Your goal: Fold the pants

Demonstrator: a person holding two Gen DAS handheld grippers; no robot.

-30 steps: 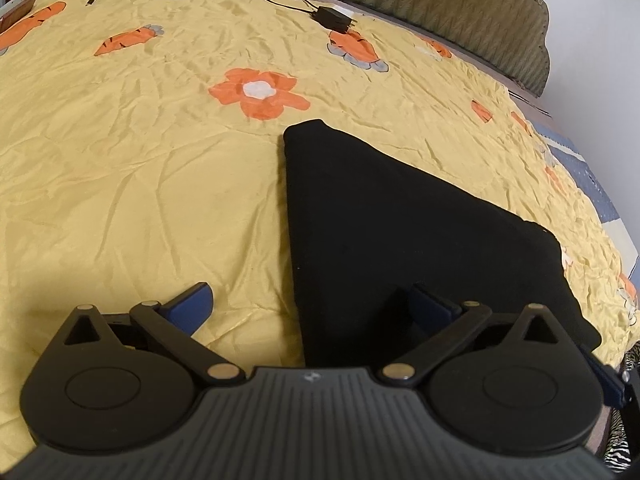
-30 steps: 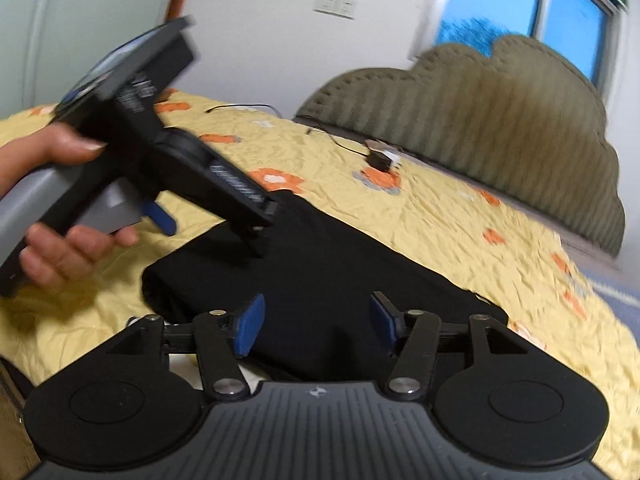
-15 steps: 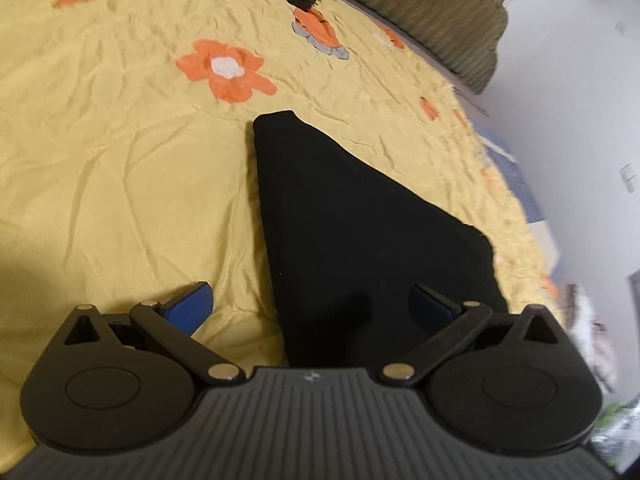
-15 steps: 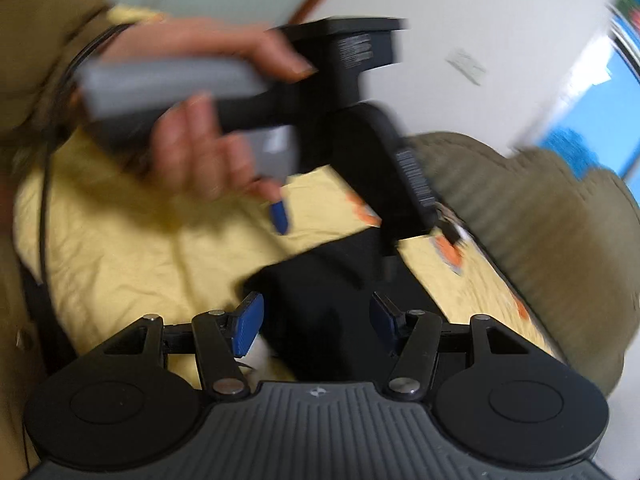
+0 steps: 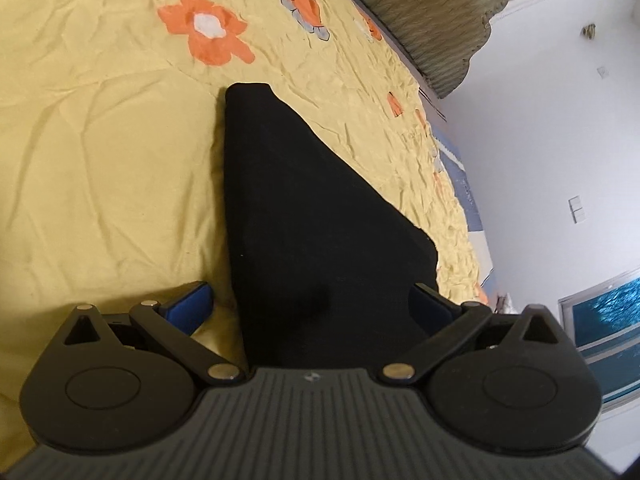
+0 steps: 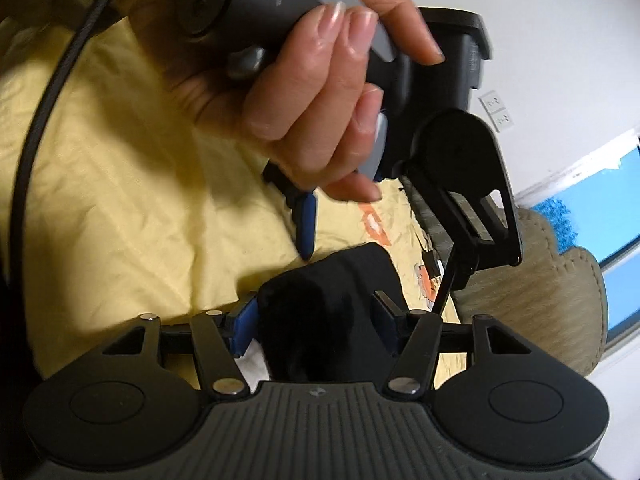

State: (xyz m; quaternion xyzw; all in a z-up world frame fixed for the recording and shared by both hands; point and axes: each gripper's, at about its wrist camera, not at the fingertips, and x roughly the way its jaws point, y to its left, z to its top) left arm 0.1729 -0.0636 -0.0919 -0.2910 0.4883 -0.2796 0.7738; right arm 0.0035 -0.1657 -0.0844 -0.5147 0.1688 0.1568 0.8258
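- Black pants (image 5: 308, 216), already folded into a compact, wedge-shaped bundle, lie flat on a bed covered by a yellow sheet (image 5: 100, 168) printed with orange flowers.
- In the left wrist view the bundle runs from the bottom centre toward 12 o'clock, its narrow end just short of an orange flower (image 5: 206, 30). A ribbed olive headboard (image 5: 420, 12) sits at 1 o'clock, with a white wall beyond it.
- The left claw (image 5: 308, 304) is spread wide and holds nothing. One blue-padded finger is over the sheet at 9 o'clock of the bundle's near end, the other over the black cloth.
- The right claw (image 6: 316, 320) is also parted and empty. Its fingers straddle a near corner of the pants; whether they touch the cloth cannot be told.
- In the right wrist view the person's left hand (image 6: 308, 100) fills the 12 o'clock area, gripping the grey handle of the left tool, which is lifted above the bed.
- Judgement: the folding looks finished or nearly so, with both claws let go of the garment.
- Any next move would likely be a last tidy of the near edge, or simply drawing both tools clear without snagging the bundle.
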